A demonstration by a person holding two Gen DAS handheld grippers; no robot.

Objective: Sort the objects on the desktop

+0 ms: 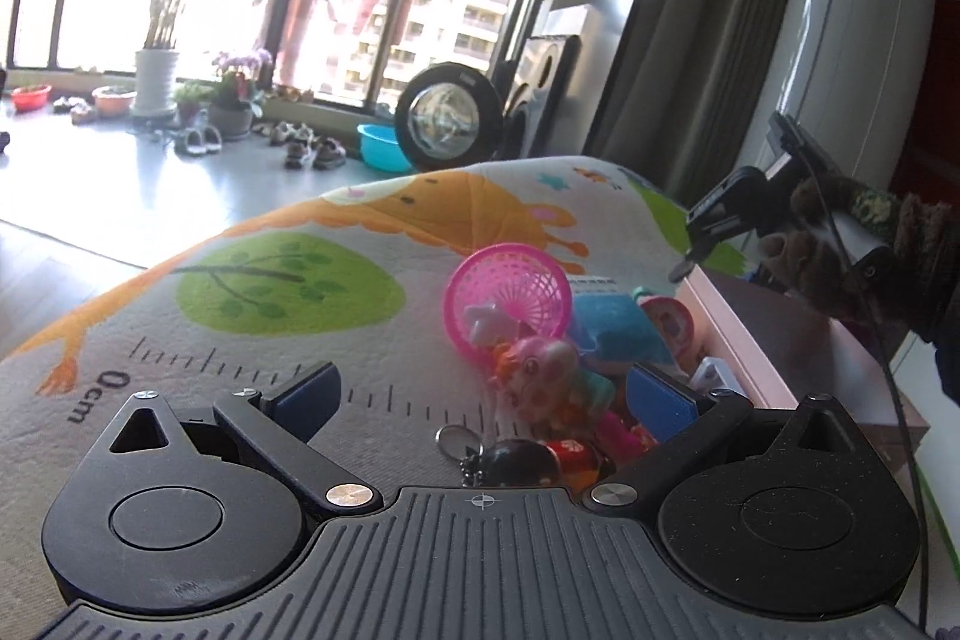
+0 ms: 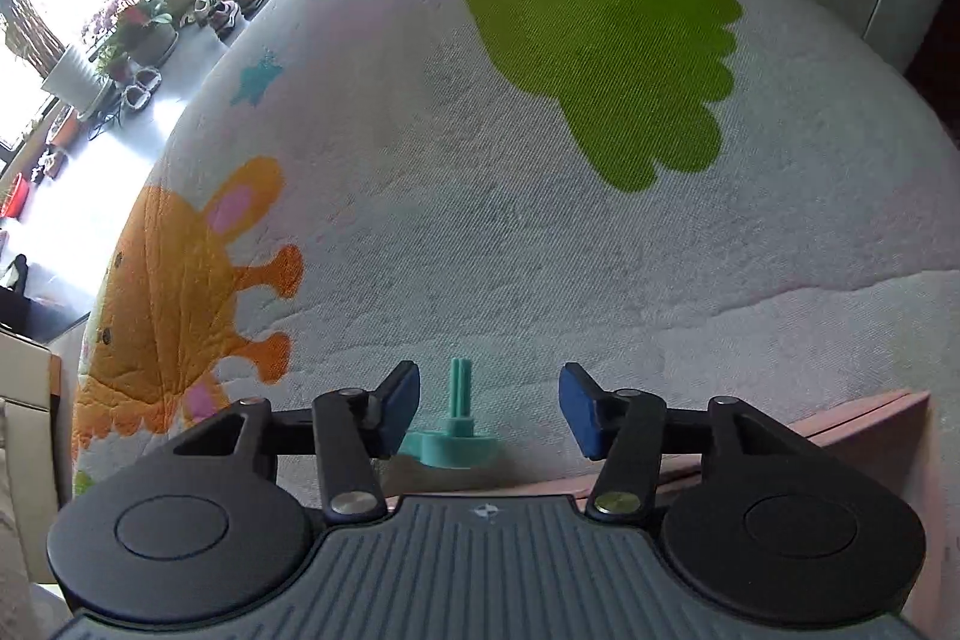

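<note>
Low in the right-wrist frame, a small teal plastic peg on a flat base (image 2: 456,430) lies on the cartoon-printed mat (image 2: 480,220) between the released right tongs (image 2: 489,415) — light, stiff, likely slippery, best pinched across its ribbed stem. The left tongs (image 1: 483,394) gape too — empty.

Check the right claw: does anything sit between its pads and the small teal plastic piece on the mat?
Nothing visible does. The teal piece lies on the mat between the open right claw pads, untouched.
</note>
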